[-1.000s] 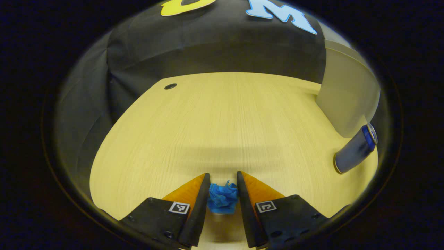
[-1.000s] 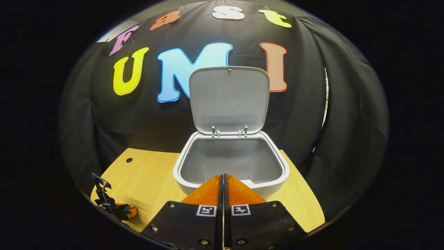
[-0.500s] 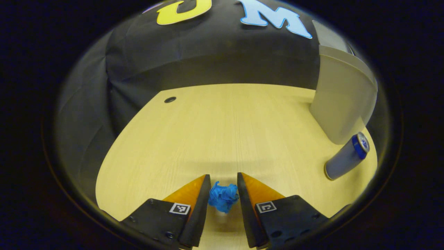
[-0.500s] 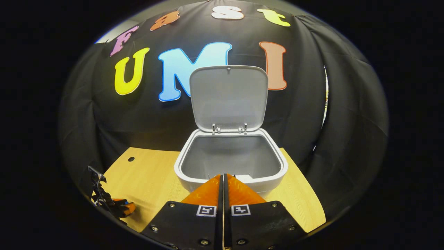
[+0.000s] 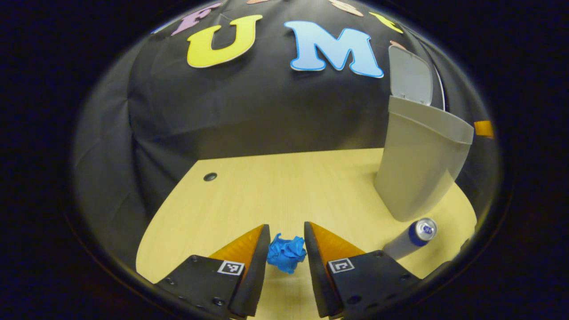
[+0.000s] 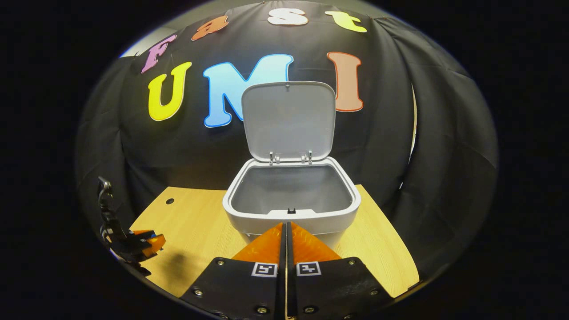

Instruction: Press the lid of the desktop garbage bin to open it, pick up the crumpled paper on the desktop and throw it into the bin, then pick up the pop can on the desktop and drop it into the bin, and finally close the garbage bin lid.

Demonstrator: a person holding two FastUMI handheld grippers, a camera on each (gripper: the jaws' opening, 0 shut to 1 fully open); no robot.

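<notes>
Lid (image 6: 288, 120) up, bin (image 6: 291, 213) empty. Left gripper (image 5: 286, 240) clamps paper (image 5: 286, 253), lifted; right gripper (image 6: 286, 235) pinched on nothing. Can (image 5: 410, 238) & lid-closing left.

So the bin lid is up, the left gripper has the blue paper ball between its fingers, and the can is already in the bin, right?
Not quite. The can is on the table beside the bin, as the left gripper view shows. The rest holds: the lid is up and the left gripper has the blue paper ball between its fingers.
</notes>
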